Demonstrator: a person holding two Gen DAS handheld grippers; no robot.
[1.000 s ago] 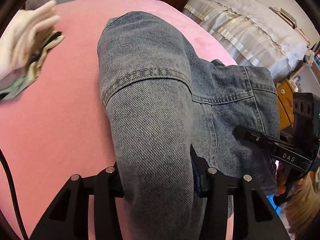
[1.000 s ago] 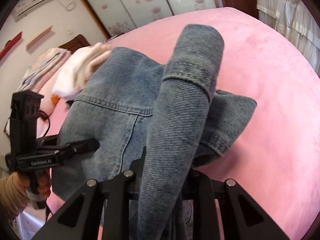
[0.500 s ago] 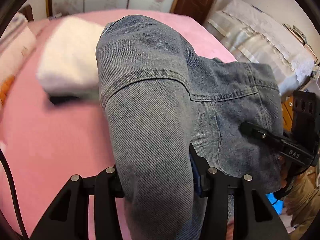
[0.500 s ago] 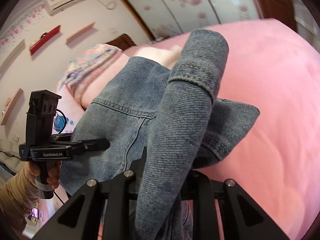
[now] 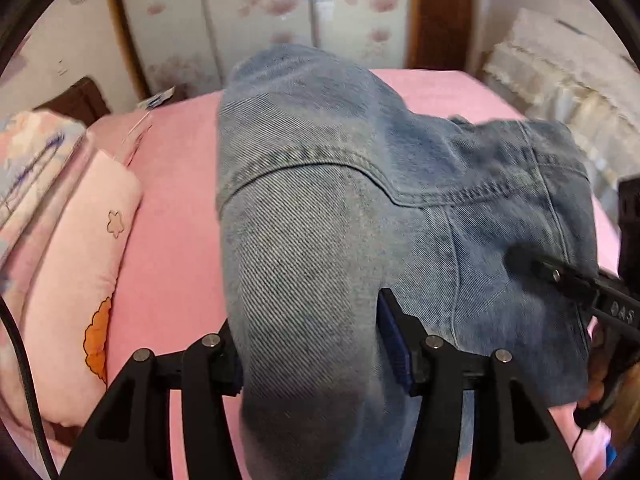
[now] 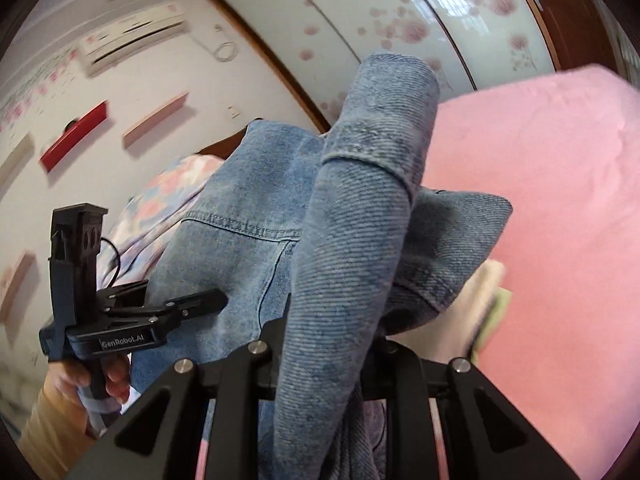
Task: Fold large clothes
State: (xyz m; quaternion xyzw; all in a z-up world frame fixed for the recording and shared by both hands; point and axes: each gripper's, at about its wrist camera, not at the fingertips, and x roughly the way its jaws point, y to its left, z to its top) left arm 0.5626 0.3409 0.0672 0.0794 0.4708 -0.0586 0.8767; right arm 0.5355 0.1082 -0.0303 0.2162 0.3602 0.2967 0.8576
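A large blue denim jacket [image 5: 320, 208] hangs between both grippers above the pink bed [image 5: 180, 200]. My left gripper [image 5: 312, 344] is shut on a thick fold of the denim, which drapes over its jaws and hides the fingertips. My right gripper [image 6: 324, 344] is shut on another fold of the same jacket [image 6: 360, 208], which rises over its jaws. The right gripper shows in the left wrist view [image 5: 568, 284] at the jacket's right edge. The left gripper shows in the right wrist view [image 6: 192, 304] at the jacket's left side.
A pink pillow [image 5: 76, 280] and a floral quilt [image 5: 28, 164] lie at the bed's left side. A light folded cloth [image 6: 484, 304] lies on the bed below the jacket. Wardrobe doors [image 5: 280, 20] stand behind the bed, with lace-covered furniture [image 5: 560, 72] to the right.
Both grippers have lifted the jacket and tilted upward, so wall and wardrobe now fill the upper views. The grips on the denim have not changed.
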